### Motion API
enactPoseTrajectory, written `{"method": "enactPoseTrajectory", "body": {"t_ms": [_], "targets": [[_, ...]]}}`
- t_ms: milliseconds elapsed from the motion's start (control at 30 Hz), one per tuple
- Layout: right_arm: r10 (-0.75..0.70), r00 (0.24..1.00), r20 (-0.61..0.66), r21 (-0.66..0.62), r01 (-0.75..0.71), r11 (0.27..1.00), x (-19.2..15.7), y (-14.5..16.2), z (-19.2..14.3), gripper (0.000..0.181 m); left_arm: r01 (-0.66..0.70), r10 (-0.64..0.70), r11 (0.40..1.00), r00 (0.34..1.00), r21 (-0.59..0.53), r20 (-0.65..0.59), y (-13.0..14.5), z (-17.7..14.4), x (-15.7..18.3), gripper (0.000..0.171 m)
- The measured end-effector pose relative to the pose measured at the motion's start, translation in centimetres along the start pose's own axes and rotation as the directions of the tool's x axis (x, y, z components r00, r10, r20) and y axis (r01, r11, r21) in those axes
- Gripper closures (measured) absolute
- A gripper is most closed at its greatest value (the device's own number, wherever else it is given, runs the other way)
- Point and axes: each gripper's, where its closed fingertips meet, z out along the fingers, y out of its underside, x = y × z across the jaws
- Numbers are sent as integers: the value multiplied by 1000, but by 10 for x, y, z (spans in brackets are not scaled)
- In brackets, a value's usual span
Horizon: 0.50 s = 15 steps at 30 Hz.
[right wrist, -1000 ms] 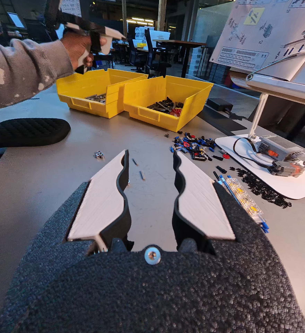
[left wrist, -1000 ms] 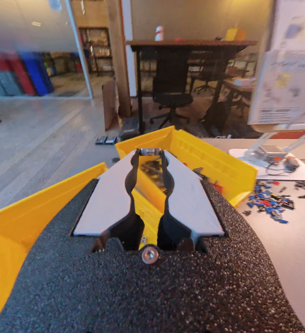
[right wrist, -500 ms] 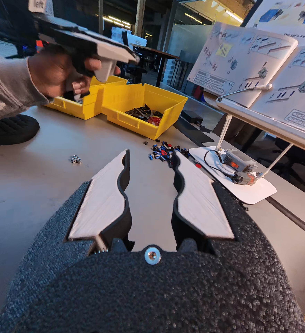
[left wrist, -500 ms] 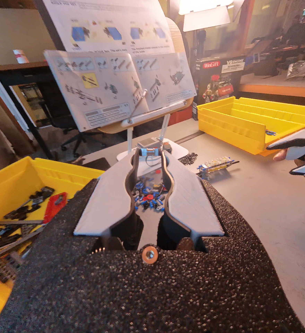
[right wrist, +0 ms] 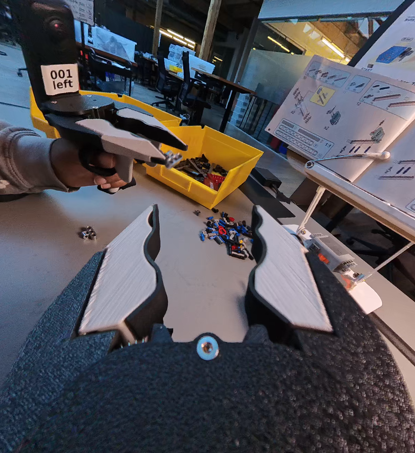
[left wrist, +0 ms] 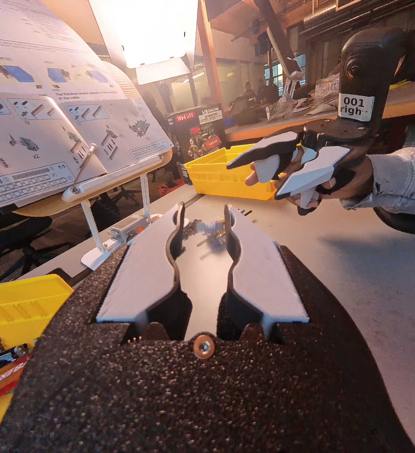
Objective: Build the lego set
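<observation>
My left gripper [left wrist: 204, 208] hovers over the grey table with its jaws parted by a narrow gap. A small grey holed piece [left wrist: 210, 225] shows blurred between the fingertips, slightly below them. From the right wrist view it sits at the left gripper's [right wrist: 175, 154] tips [right wrist: 173, 157]. I cannot tell if a finger still touches it. My right gripper [right wrist: 205, 207] is wide open and empty above the table, just short of a pile of small blue, black and red pieces [right wrist: 226, 235]. In the left wrist view the right gripper [left wrist: 250, 182] faces the left one.
A yellow bin of dark parts [right wrist: 189, 182] and another behind it [right wrist: 152, 104] stand at the back. An instruction stand [right wrist: 348, 110], a grey motor unit [right wrist: 331, 250] and a loose grey piece [right wrist: 88, 232] are here. Another yellow bin [left wrist: 226, 182] and a dark box [left wrist: 196, 137] lie far right.
The left gripper swung right from the yellow bins to the table middle with the grey piece, and its jaws have now widened a little. The right gripper lifted and turned towards the pile.
</observation>
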Motion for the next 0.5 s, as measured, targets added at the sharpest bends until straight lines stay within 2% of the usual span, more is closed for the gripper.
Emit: {"method": "enactPoseTrajectory", "body": {"t_ms": [133, 167, 233, 333, 500], "targets": [[-2, 1000, -29, 4, 2, 1000, 0, 10, -9, 106, 10, -10, 1000, 1000, -18, -1, 8, 4, 3, 129], [12, 999, -35, 3, -12, 1000, 1, 15, -13, 108, 11, -11, 1000, 1000, -23, -1, 10, 5, 3, 130], [70, 997, -23, 15, -70, 997, -1, 19, -17, 112, 9, -9, 999, 1000, -36, -9, 14, 7, 3, 148], [72, 997, -16, 22, -71, 997, -1, 16, -16, 111, -12, 11, 998, 1000, -60, -19, 18, 7, 4, 150], [95, 995, 2, 18, -95, 995, -5, 19, -14, 114, -101, 99, 992, 995, -74, -34, 18, 4, 5, 122]]}}
